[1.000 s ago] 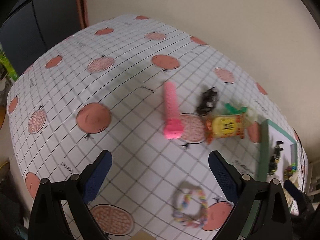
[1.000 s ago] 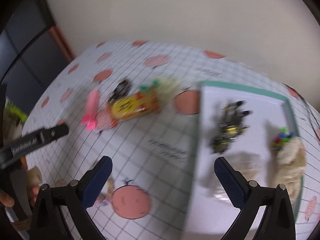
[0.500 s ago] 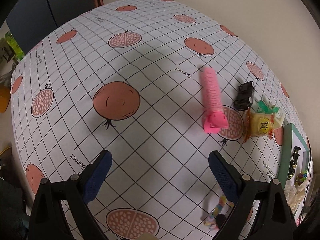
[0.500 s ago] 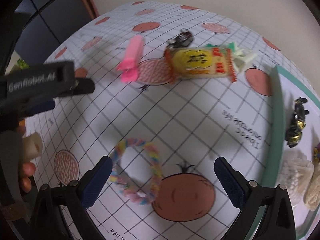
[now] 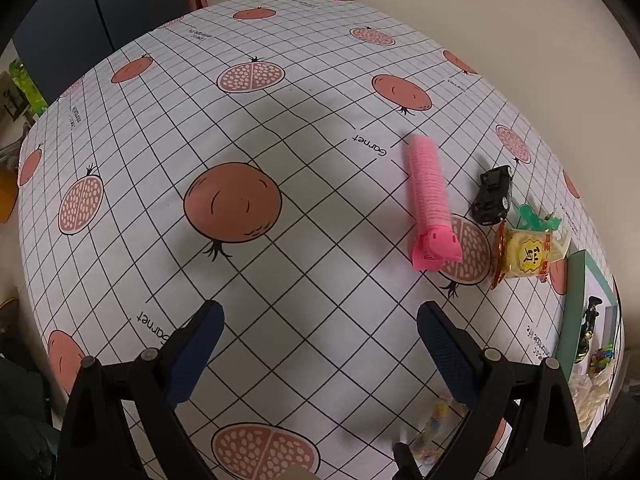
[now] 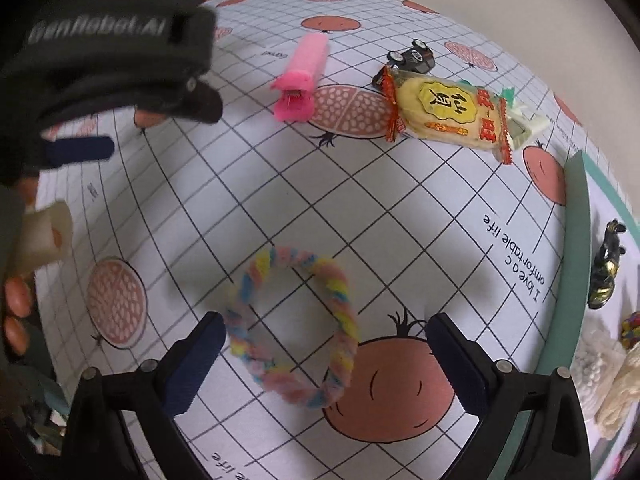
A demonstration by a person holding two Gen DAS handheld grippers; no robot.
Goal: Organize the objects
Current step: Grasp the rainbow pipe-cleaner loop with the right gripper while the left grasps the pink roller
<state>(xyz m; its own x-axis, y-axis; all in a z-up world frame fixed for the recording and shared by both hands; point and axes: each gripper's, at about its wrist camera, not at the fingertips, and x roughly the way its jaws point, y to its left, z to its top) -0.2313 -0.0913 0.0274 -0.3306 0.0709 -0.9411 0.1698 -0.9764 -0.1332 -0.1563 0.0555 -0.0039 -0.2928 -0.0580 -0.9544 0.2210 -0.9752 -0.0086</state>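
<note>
A pastel twisted ring (image 6: 294,328) lies on the tablecloth just ahead of my open right gripper (image 6: 326,334), its near half between the blue pads. Farther off lie a pink hair roller (image 6: 302,76), a yellow snack packet (image 6: 448,114) and a black toy car (image 6: 412,58). A green-rimmed tray (image 6: 570,280) at right holds a dark figure (image 6: 606,276) and pale items. In the left wrist view my left gripper (image 5: 320,336) is open over bare cloth, with the roller (image 5: 430,200), car (image 5: 493,195) and packet (image 5: 526,256) ahead to the right.
The table wears a white grid cloth (image 5: 248,128) printed with pomegranates. A beige wall (image 5: 440,8) runs behind it. The left gripper's black body (image 6: 104,64) and a person's fingers (image 6: 16,312) fill the left of the right wrist view.
My right gripper has swung from the tray to the pastel ring and moved closer to it. My left gripper has shifted left, so the ring slid to its lower right edge.
</note>
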